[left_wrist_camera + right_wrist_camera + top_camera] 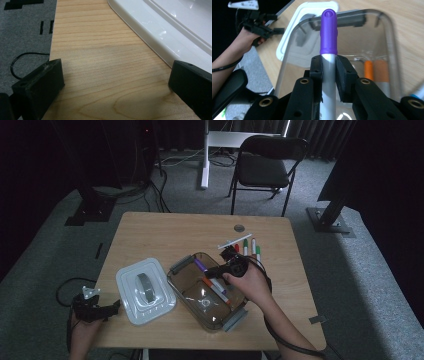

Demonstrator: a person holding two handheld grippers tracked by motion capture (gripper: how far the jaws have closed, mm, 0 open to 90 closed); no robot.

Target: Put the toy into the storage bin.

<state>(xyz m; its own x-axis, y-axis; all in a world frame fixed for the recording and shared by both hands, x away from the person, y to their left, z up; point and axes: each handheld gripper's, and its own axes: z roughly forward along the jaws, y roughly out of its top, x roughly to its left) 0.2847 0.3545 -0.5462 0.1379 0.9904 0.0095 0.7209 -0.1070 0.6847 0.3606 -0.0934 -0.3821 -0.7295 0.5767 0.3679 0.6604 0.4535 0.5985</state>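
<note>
Right tongs (328,68) pinch a purple-capped marker (328,37) over the box (182,287) near the table's front edge — left tongs (110,85) spread at the left edge beside the lid (160,27).

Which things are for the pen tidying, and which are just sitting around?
For the job: purple-capped marker in the right gripper, clear box, markers on the table, white lid.
Just around: folding chair, left gripper idle.

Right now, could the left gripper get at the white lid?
Probably yes: the left gripper sits open at the table edge, and the lid lies just beyond its jaws with bare wood between.
</note>
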